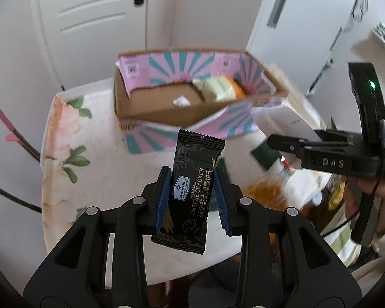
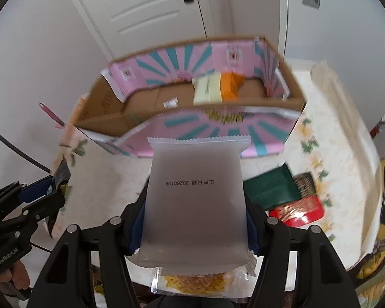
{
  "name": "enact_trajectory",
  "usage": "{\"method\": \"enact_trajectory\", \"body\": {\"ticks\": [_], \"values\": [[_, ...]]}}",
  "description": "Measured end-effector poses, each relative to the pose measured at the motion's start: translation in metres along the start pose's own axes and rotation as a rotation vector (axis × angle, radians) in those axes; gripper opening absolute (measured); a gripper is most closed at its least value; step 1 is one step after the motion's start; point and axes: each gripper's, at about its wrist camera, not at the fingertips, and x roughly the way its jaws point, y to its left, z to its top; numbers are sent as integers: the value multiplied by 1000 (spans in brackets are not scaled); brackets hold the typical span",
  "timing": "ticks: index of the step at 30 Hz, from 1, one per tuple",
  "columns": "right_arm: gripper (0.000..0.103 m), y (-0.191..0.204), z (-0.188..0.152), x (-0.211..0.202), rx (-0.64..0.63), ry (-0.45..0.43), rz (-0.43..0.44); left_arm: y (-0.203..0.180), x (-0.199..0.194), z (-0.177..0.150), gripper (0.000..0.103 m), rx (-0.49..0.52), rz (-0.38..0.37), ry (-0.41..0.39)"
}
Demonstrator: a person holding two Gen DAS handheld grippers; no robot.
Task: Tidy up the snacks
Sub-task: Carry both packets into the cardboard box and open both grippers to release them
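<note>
My left gripper (image 1: 191, 173) is shut on a black cheese cracker packet (image 1: 192, 195), held upright above the table. In the right wrist view it shows at the left edge, with the black packet (image 2: 61, 172) in its fingers. My right gripper (image 2: 195, 197) is shut on a frosted white packet (image 2: 196, 169); yellow noodle snack shows through the packet's clear lower end. Beyond both stands an open pink and teal cardboard box (image 1: 146, 136) (image 2: 264, 131). Inside the box lie a pale yellow and orange packet (image 2: 213, 89) and a small white scrap (image 1: 181, 100).
The round table wears a floral cloth (image 1: 64, 159). A dark green box (image 2: 272, 187), a red snack packet (image 2: 300, 208) and more snacks lie to the right. A white box (image 1: 282, 120) sits beside the cardboard box. A white door (image 2: 146, 5) stands behind.
</note>
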Motion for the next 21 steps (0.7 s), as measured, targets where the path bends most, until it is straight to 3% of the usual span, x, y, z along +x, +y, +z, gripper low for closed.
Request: {"method": "enact_trajectory", "body": {"ticks": [6, 12, 17, 21], "values": [[58, -10, 25, -42, -30, -91, 38, -11, -15, 35, 30, -65, 14, -77], [58, -19, 60, -52, -54, -147, 31, -5, -7, 81, 30, -103, 2, -115], [58, -16, 95, -42, -58, -170, 39, 11, 14, 119, 30, -110, 20, -103], [58, -6, 120, -25, -61, -157, 51, 30, 45, 141, 30, -132, 17, -44]]}}
